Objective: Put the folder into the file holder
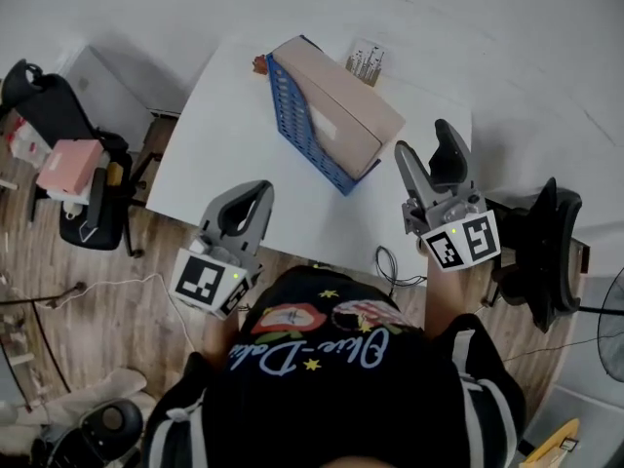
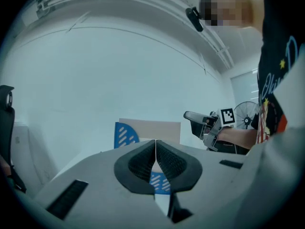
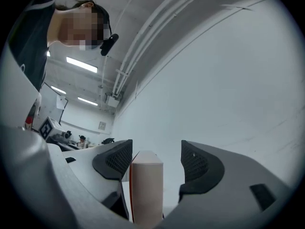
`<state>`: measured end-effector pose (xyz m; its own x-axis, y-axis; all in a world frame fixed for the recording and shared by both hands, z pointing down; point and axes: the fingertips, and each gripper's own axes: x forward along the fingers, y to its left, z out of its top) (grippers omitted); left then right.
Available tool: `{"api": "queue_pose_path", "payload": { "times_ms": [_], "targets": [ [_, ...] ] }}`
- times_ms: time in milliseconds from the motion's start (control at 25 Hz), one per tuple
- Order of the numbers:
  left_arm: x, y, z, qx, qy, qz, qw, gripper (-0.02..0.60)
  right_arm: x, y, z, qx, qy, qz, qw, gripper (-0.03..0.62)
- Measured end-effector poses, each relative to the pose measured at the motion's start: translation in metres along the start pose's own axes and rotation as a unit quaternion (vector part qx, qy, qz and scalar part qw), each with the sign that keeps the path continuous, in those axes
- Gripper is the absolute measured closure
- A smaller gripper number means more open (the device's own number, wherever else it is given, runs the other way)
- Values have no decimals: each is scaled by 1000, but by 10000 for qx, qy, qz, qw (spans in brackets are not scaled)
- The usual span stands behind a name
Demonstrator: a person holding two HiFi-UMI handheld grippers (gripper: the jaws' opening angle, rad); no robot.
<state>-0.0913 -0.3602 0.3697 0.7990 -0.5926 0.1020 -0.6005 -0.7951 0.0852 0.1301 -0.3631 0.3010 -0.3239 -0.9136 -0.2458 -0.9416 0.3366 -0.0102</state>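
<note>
A blue slotted file holder (image 1: 297, 125) lies at an angle on the white table (image 1: 205, 154), and a tan folder (image 1: 341, 105) sits inside it. My right gripper (image 1: 426, 144) hovers just off the folder's near right end, open. In the right gripper view the folder's narrow edge (image 3: 147, 190) stands between the spread pads (image 3: 119, 159) of my right gripper (image 3: 156, 149) without touching them. My left gripper (image 1: 252, 195) hangs over the table's front edge, shut and holding nothing. In the left gripper view, the jaws of my left gripper (image 2: 155, 144) meet, with the holder (image 2: 125, 135) and the folder (image 2: 152, 129) beyond them.
A printed card (image 1: 367, 61) lies at the table's far edge. A black office chair (image 1: 83, 178) with a pink box (image 1: 68, 164) stands on the left, and another chair (image 1: 541, 252) on the right. A cable (image 1: 392, 266) loops near the front edge.
</note>
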Motion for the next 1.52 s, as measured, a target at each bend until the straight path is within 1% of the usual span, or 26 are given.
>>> {"api": "queue_pose_path", "payload": {
  "times_ms": [120,200,240,280,320,360,480,600,720,840,1520],
  "targets": [
    [15,-13,0,43,31,-278,9996,577,-12,3,1,-28,43,-55,10000,286],
    [23,-21,0,97,26,-467,9989,577,-20,7,-1,-21,120,-65,9999,299],
    [27,-24,0,115,20,-549,9984,577,-23,8,-3,-22,160,-80,9998,323],
    [30,-28,1,122,9,-618,9980,577,-27,10,-5,-23,186,-103,9998,382],
    [33,-31,2,120,-5,-676,9976,577,-30,11,-6,-15,196,-128,9997,463],
    [35,-33,2,115,-15,-723,9973,577,-32,12,-8,1,198,-145,9997,516],
    [41,-36,0,120,8,-827,9965,577,-37,15,-14,-9,274,-170,9995,549],
    [44,-39,-1,127,15,-895,9959,577,-41,19,-23,-111,491,-234,9985,576],
    [45,-40,-2,78,33,-915,9958,577,-45,22,-34,-171,737,-310,9967,586],
    [46,-41,-2,145,10,-949,9954,577,-47,24,-42,-143,880,-318,9955,592],
    [49,-40,-1,104,-2,-902,9959,577,-42,28,-50,-126,1061,-158,9941,594]
  ]
}}
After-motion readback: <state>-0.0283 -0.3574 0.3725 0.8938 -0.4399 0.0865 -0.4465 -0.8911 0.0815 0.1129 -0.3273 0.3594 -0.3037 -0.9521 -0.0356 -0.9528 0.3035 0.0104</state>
